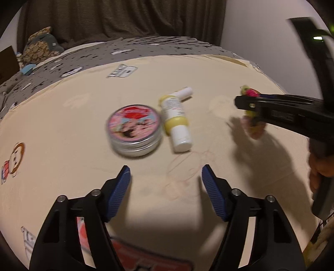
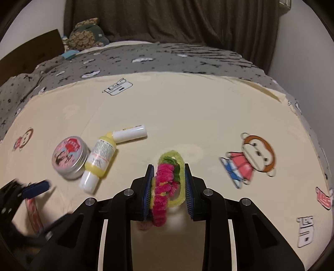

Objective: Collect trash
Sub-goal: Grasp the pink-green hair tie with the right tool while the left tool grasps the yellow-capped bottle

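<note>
Right wrist view: right tool (image 2: 168, 183) clenched on pipe-cleaner bundle (image 2: 165, 183); left tool (image 1: 166, 187) released, empty.

Bed (image 2: 187, 108): cream cartoon-print sheet over grey patterned cover. Lying on sheet: round tin (image 2: 70, 157), touching yellow-white bottle (image 2: 100, 160); white tube (image 2: 130, 133) at the bottle's far end.

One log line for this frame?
right gripper: shut on pipe-cleaner bundle | left gripper: open, empty, short of tin | bottle on bed

Cream cartoon sheet (image 2: 187, 108), grey patterned duvet (image 2: 146, 56), brown curtain (image 2: 167, 18), plush toy (image 2: 87, 34)
</note>
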Available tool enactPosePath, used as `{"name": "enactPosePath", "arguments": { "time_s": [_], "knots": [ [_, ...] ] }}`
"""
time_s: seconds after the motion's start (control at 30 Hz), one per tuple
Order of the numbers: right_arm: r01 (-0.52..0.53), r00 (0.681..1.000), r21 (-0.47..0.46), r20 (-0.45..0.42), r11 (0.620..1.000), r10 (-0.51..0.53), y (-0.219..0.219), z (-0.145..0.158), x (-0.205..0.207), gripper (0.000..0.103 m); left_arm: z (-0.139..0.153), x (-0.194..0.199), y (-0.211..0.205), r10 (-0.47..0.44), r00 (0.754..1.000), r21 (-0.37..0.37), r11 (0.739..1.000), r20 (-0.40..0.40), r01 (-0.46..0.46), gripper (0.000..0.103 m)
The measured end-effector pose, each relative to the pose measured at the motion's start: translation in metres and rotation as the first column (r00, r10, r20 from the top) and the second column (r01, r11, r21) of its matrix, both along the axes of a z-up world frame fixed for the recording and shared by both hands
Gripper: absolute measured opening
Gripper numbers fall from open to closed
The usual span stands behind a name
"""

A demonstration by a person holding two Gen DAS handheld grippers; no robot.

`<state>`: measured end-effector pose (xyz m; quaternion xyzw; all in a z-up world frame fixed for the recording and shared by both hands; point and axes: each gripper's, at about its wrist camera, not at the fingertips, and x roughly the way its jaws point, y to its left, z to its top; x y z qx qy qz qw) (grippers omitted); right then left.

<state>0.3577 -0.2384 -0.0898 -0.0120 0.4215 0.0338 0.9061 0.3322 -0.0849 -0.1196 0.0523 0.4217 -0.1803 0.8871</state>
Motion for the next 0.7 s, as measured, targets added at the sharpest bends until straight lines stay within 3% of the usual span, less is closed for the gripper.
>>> {"name": "enactPosePath", "arguments": {
  "time_s": [0.47,0.57,0.63,0.7],
  "knots": [
    [-0.067,0.996,0.028,0.058,0.997,0.065,-0.035,0.013,-0.059,0.029,-0.010,0.066,-0.051,0.044,0.998,0.017,0.999,-0.052,-0.043,0.063],
    [-0.065,0.996,0.032,0.063,0.997,0.063,-0.041,0.013,-0.067,0.029,-0.013,0.073,-0.058,0.047,0.998,0.042,0.998,-0.048,-0.045,0.050],
    [-0.065,0.996,0.031,0.068,0.997,0.062,-0.044,0.015,-0.073,0.029,-0.012,0.074,-0.059,0.050,0.998,0.044,0.998,-0.047,-0.048,0.030],
    [-0.064,0.995,0.024,0.076,0.998,0.062,-0.046,0.018,-0.081,0.029,-0.010,0.074,-0.057,0.049,0.997,0.037,0.998,-0.061,-0.047,0.030]
  ]
}}
